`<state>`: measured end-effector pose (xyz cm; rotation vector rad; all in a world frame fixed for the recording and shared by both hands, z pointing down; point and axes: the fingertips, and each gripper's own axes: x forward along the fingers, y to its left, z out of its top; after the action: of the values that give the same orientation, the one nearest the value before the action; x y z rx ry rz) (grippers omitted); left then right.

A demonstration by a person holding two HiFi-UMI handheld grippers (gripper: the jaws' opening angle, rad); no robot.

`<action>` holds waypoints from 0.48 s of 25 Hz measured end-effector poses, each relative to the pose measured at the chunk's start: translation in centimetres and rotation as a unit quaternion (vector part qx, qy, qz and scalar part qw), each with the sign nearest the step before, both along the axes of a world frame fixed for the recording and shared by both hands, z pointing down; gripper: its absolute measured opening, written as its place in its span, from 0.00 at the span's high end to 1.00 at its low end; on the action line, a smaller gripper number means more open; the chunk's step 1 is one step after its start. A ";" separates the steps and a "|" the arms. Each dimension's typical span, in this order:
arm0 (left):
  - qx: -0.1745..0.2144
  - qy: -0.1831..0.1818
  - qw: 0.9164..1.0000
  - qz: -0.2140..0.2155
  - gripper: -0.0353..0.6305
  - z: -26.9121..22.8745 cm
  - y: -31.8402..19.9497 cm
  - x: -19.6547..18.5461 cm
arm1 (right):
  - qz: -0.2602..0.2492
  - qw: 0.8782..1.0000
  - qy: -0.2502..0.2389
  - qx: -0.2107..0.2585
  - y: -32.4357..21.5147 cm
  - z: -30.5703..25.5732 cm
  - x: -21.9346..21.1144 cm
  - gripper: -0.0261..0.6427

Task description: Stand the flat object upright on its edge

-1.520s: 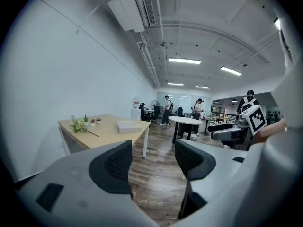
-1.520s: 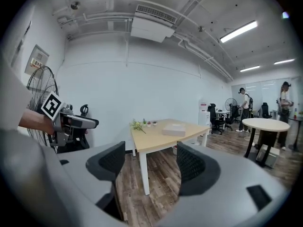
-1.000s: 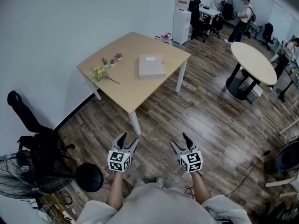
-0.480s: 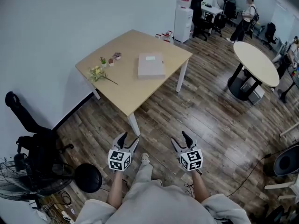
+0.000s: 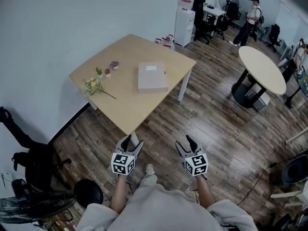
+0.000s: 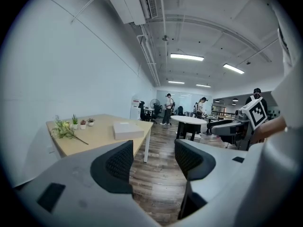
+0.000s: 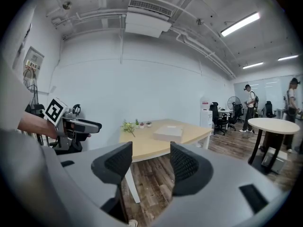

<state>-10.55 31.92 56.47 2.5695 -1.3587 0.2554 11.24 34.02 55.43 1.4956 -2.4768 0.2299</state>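
A flat pale box (image 5: pixel 152 77) lies on its broad face on the square wooden table (image 5: pixel 130 107); it also shows as the box (image 6: pixel 128 130) in the left gripper view and the box (image 7: pixel 168 132) in the right gripper view. My left gripper (image 5: pixel 131 143) and right gripper (image 5: pixel 185 143) hang side by side over the floor, short of the table's near corner. Both stand open with nothing between their jaws. In the left gripper view my left gripper (image 6: pixel 152 162) shows bare floor in its gap; so does my right gripper (image 7: pixel 150 162).
A flower sprig (image 5: pixel 94 86) and small potted plants (image 5: pixel 107 71) sit at the table's left side. A round table (image 5: pixel 262 70) stands at right, an office chair (image 5: pixel 36 160) and fan at lower left. A person (image 5: pixel 250 14) stands at the far back.
Both grippers have come forward together toward the table. The table's near corner now lies just ahead of the left gripper. Their jaws stand as wide as before.
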 end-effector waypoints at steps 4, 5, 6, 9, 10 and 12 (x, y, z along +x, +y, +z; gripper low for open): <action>0.002 0.001 1.000 0.005 0.53 -0.6 -4.5 -0.8 | 0.004 1.000 0.000 -0.001 -4.4 -0.4 -0.9 0.61; 0.001 0.001 1.000 0.005 0.54 -0.7 -5.6 -1.2 | 0.004 1.000 0.002 -0.002 -5.5 -0.5 -1.2 0.61; 0.000 0.002 1.000 0.005 0.54 -0.8 -6.6 -1.5 | 0.004 1.000 0.003 -0.003 -6.6 -0.7 -1.6 0.61; -0.002 0.006 1.000 0.005 0.54 -0.8 -9.7 -2.6 | 0.004 1.000 0.003 -0.003 -9.6 -0.9 -2.7 0.61; -0.002 0.007 1.000 0.004 0.54 -0.7 -10.8 -2.9 | 0.005 1.000 0.003 -0.003 -10.6 -0.9 -3.1 0.61; -0.003 0.010 1.000 0.005 0.54 -0.5 -12.7 -3.4 | 0.005 1.000 0.004 -0.006 -12.4 -0.8 -3.9 0.61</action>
<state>-13.92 19.21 55.96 2.5665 -1.3367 0.2346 7.36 21.65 54.67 1.5017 -2.4582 0.2401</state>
